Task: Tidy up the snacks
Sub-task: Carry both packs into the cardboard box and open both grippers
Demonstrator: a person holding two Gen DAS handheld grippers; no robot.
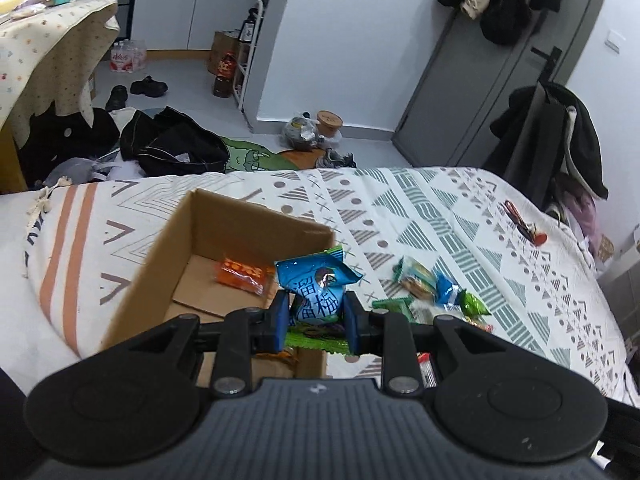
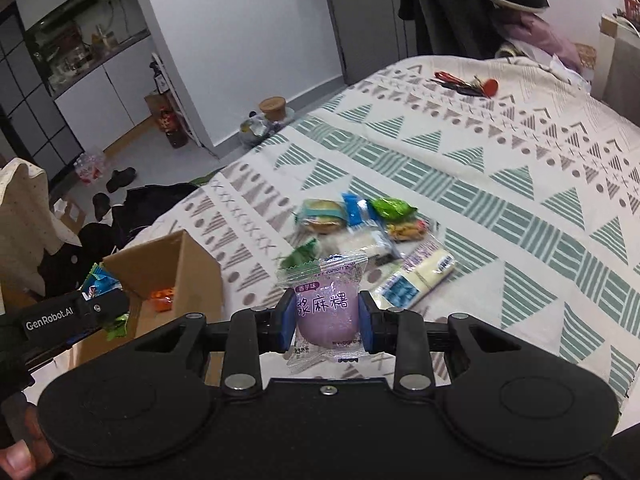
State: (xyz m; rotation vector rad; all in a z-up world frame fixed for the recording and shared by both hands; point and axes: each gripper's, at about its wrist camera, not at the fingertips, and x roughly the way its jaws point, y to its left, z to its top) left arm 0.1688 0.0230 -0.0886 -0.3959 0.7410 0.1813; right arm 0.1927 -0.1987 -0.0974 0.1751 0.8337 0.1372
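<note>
My left gripper (image 1: 317, 320) is shut on a blue snack packet (image 1: 318, 285), held over the right wall of an open cardboard box (image 1: 168, 248) on the bed. An orange packet (image 1: 240, 276) lies on the box floor, and a green wrapper (image 1: 316, 342) shows just under the fingers. My right gripper (image 2: 327, 322) is shut on a clear packet with a purple mochi (image 2: 326, 312), above the bedspread to the right of the box (image 2: 188, 272). The left gripper (image 2: 80, 308) appears at the left edge of the right wrist view. A pile of loose snacks (image 2: 360, 224) lies on the bed beyond.
The patterned bedspread (image 1: 460, 220) covers the bed. Keys with a red tag (image 2: 472, 84) lie near its far edge. Dark bags and clothes (image 1: 172, 144), shoes and bottles litter the floor past the bed. Coats hang by the grey door (image 1: 480, 92).
</note>
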